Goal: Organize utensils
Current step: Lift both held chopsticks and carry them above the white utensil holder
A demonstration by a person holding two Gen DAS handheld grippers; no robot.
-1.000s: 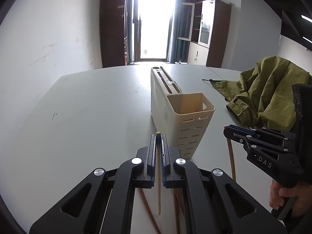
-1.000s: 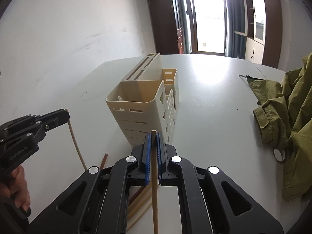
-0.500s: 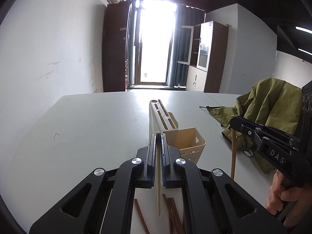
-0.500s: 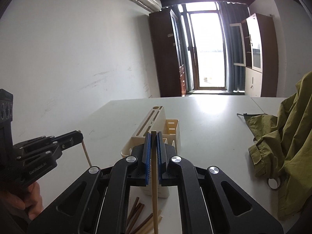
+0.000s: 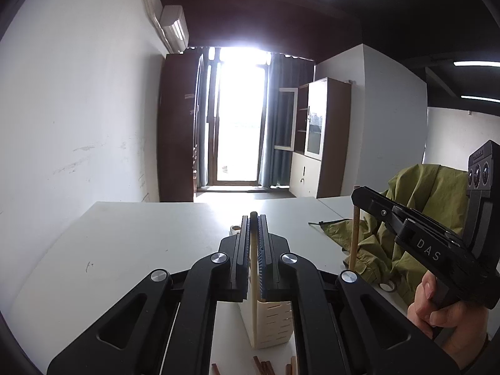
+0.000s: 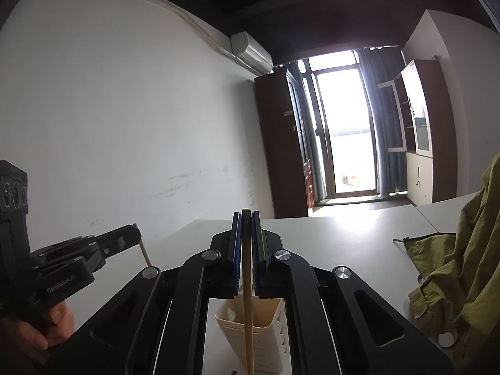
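Note:
My left gripper (image 5: 253, 218) is shut on a pale chopstick (image 5: 253, 293) that hangs down in front of the cream utensil holder (image 5: 275, 322) on the white table (image 5: 140, 237). My right gripper (image 6: 246, 215) is shut on a light brown chopstick (image 6: 248, 312), which dangles over the holder's open cup (image 6: 265, 312). Each gripper appears in the other's view: the right gripper (image 5: 356, 192) with its chopstick (image 5: 353, 237) at the right, the left gripper (image 6: 136, 234) with its chopstick (image 6: 145, 251) at the left. Several dark brown chopsticks (image 5: 262, 367) lie on the table below the holder.
A crumpled olive jacket (image 5: 425, 215) lies on the table's right side, also seen as the jacket (image 6: 462, 265) in the right wrist view. A person's hand (image 5: 447, 309) grips the right tool, another hand (image 6: 34, 328) the left. A white wall runs along the left; cabinets and a bright door stand behind.
Both grippers have risen and tilted up toward level, each lifting its chopstick off the table. The holder has slid down in both views, and the table's loose chopsticks now sit at the bottom edge.

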